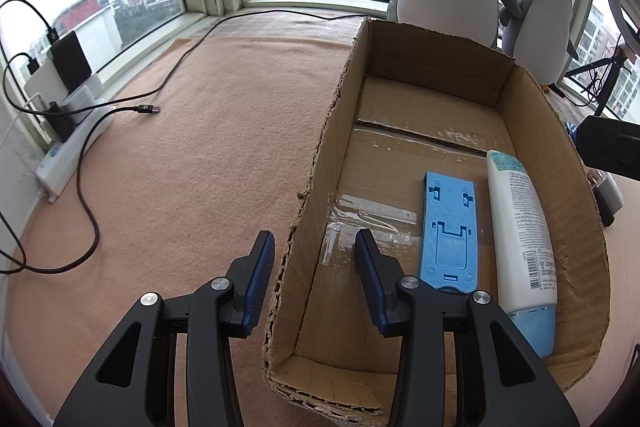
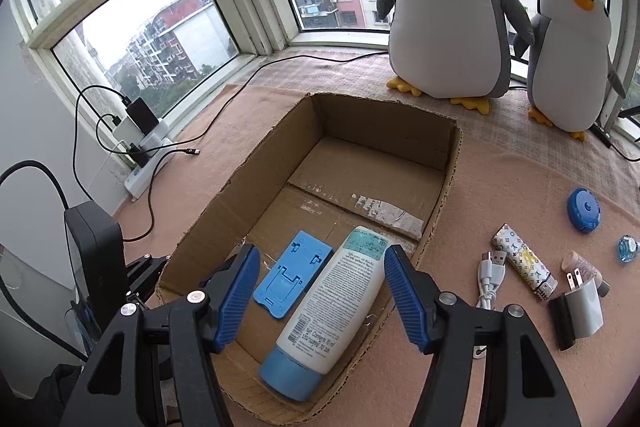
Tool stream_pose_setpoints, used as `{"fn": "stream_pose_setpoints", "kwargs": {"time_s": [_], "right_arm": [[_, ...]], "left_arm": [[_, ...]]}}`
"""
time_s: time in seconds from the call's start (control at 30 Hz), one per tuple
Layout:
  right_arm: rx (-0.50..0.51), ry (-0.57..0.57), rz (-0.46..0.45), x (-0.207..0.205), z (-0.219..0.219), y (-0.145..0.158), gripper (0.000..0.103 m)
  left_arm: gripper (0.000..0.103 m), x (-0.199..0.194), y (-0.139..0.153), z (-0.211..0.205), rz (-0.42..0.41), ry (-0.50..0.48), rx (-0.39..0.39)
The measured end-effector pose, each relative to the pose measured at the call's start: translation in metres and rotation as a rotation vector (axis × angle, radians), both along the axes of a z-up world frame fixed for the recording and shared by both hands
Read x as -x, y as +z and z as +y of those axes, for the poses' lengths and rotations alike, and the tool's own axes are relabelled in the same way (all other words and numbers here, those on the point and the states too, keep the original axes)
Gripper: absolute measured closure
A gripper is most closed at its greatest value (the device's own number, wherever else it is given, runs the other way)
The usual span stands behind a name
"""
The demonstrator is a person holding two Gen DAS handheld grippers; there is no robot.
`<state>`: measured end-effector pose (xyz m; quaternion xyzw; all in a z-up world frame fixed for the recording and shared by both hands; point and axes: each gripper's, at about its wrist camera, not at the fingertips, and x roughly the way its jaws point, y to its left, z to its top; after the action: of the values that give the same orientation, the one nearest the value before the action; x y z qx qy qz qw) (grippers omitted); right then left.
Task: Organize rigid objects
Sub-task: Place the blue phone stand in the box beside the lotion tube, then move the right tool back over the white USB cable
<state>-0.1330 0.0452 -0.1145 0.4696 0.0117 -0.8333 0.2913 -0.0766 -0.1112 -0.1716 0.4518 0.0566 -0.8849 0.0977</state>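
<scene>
Power strip with plugged chargers at the left edge of the ledge, a loose cable beside it. Left tool spread, empty, straddling the left wall of the cardboard box. Inside, near end: blue phone stand flat, white tube just beside it. Right tool spread, empty, above the tube. Right of the box: USB cable, patterned lighter, white plug, blue round case. 2 plush penguins at the far edge.
</scene>
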Motion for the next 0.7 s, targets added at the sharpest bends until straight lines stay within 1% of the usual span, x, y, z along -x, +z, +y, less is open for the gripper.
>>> {"fn": "stream_pose_setpoints", "kwargs": {"time_s": [0.17, 0.37, 0.53, 0.7], "right_arm": [[-0.012, -0.035, 0.012, -0.004, 0.022, 0.000, 0.042], [-0.034, -0.102, 0.009, -0.004, 0.064, -0.003, 0.042], [-0.060, -0.151, -0.013, -0.001, 0.095, -0.012, 0.042], [-0.099, -0.179, -0.035, 0.008, 0.110, -0.027, 0.042]], "left_arm": [[0.062, 0.001, 0.000, 0.000, 0.001, -0.001, 0.002], [0.063, 0.001, 0.000, -0.001, 0.001, -0.001, 0.003], [0.063, 0.002, 0.000, -0.001, 0.001, -0.001, 0.003], [0.062, 0.001, -0.002, -0.002, 0.001, -0.002, 0.008]]}}
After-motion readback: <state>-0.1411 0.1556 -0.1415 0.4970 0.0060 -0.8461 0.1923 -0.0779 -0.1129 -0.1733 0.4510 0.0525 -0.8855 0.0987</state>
